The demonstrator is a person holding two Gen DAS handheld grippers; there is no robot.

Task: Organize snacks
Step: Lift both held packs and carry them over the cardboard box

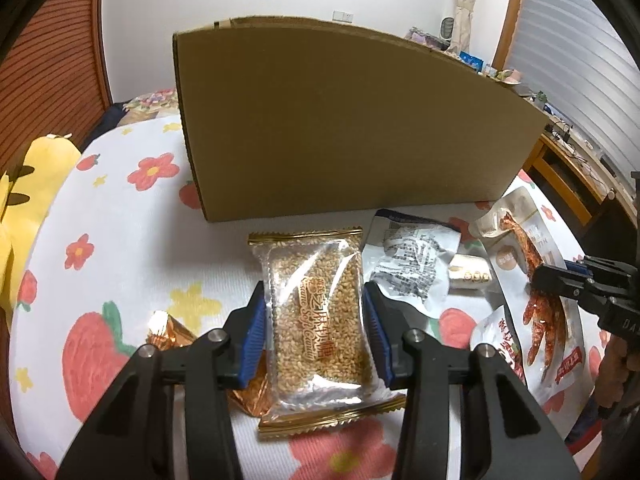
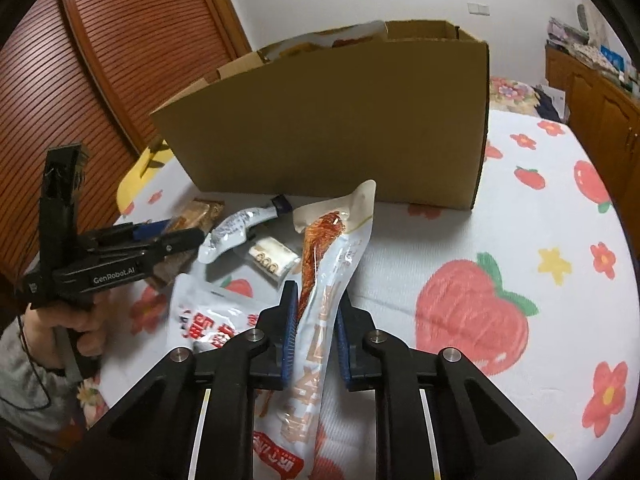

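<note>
My left gripper (image 1: 316, 332) is shut on a clear sesame candy packet (image 1: 320, 320) with gold edges, held just above the flowered bedsheet. My right gripper (image 2: 316, 340) is shut on a white chicken-feet snack pouch (image 2: 328, 276), held edge-up. The pouch also shows in the left wrist view (image 1: 536, 280), with the right gripper (image 1: 560, 280) on it. The left gripper also shows in the right wrist view (image 2: 172, 240). A tall cardboard box (image 1: 340, 120) stands right behind the snacks; packets poke out of its open top (image 2: 344, 38).
On the sheet lie a crumpled white wrapper (image 1: 408, 264), a small white candy (image 1: 470, 276), a copper foil wrapper (image 1: 168, 332) and another white-red pouch (image 2: 212, 320). A yellow plush (image 1: 24, 208) lies at the left. Wooden cabinets (image 2: 600, 100) line the right.
</note>
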